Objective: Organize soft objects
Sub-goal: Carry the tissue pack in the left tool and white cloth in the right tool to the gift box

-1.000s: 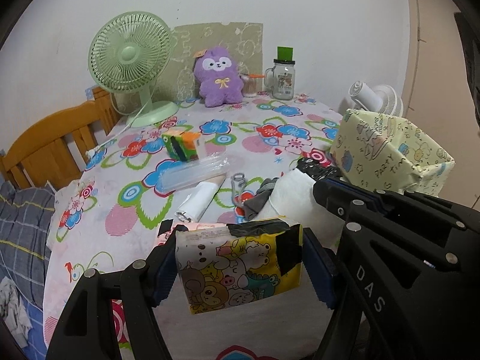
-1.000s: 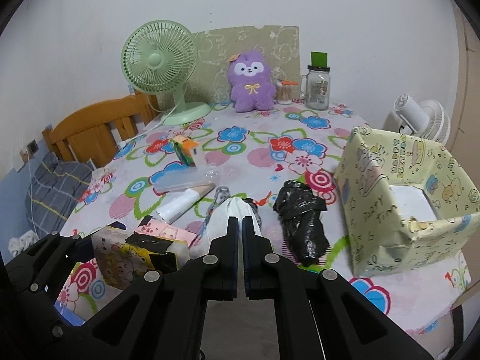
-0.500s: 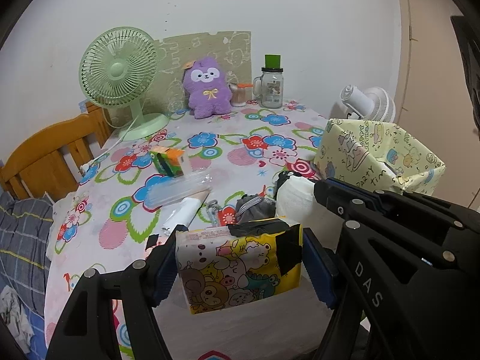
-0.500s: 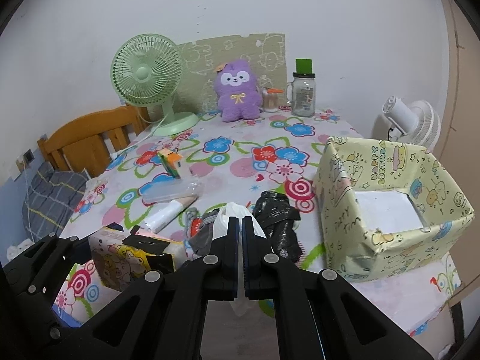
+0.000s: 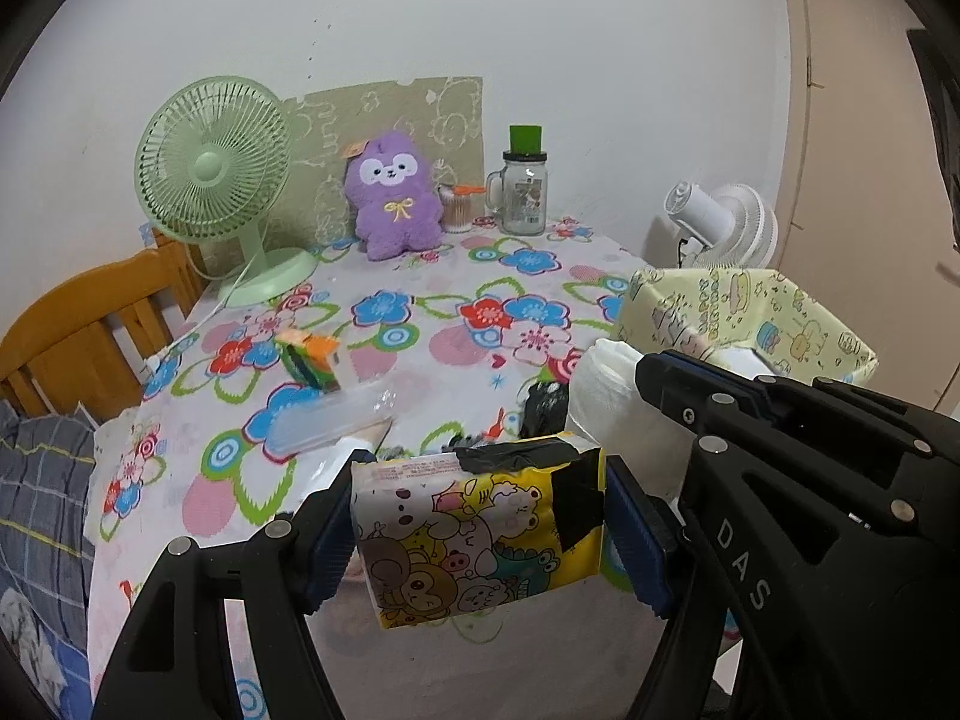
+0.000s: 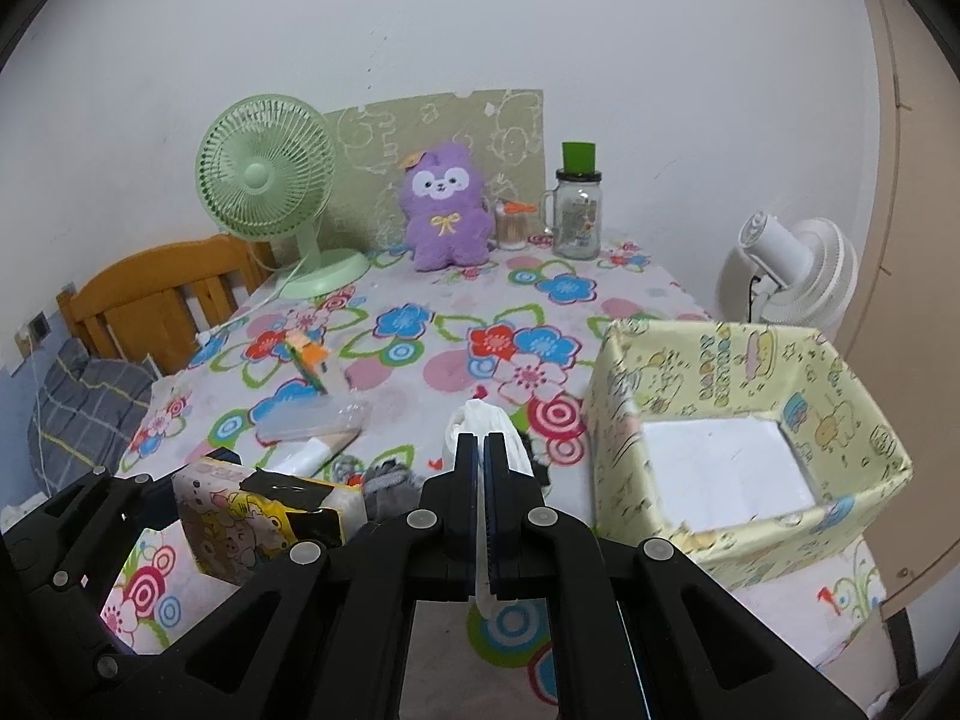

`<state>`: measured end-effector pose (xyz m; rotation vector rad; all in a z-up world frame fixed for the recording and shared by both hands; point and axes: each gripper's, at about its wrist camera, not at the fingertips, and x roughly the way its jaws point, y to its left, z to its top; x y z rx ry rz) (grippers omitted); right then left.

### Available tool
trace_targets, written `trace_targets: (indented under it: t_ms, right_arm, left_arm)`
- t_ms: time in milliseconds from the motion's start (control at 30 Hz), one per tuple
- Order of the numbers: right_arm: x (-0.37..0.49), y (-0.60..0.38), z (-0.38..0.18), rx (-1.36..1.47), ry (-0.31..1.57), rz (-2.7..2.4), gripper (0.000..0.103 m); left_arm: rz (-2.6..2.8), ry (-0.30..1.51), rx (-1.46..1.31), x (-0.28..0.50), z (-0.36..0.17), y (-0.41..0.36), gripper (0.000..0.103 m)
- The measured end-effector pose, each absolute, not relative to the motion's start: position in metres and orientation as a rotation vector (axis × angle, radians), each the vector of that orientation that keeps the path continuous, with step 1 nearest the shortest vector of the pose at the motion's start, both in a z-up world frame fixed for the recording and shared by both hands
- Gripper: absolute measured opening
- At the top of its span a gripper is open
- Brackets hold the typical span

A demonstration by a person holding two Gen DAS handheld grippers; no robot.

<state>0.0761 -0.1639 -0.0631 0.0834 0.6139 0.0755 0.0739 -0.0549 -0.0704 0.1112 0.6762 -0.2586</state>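
My left gripper (image 5: 480, 534) is shut on a cartoon-print tissue pack (image 5: 480, 531) and holds it above the table's near edge; the pack also shows in the right wrist view (image 6: 264, 519). My right gripper (image 6: 482, 450) is shut on a white plastic bag (image 6: 480, 417), also seen in the left wrist view (image 5: 606, 396), held above the table just left of the yellow patterned box (image 6: 744, 420). The box is open-topped with a white bottom. A purple plush toy (image 6: 444, 210) stands at the far edge of the table.
On the flowered tablecloth (image 6: 456, 324) lie a black bag (image 5: 546, 402), a grey cloth (image 6: 387, 477), a clear packet (image 6: 312, 420), a white tube (image 6: 312, 456) and an orange-green carton (image 6: 309, 357). A green fan (image 6: 270, 192), a glass jar (image 6: 576, 210), a wooden chair (image 6: 156, 300) and a white fan (image 6: 792, 276) stand around.
Both grippers have risen and pulled back from the table with their loads. The right gripper with the white bag now looks down into the yellow box.
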Motion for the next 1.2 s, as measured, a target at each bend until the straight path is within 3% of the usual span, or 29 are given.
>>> trace_targets:
  t_ms: [1200]
  right_arm:
    - [0.096, -0.229, 0.011, 0.108, 0.520, 0.011, 0.005]
  left_arm:
    - [-0.328, 0.564, 0.150, 0.099, 0.005, -0.117, 0.076]
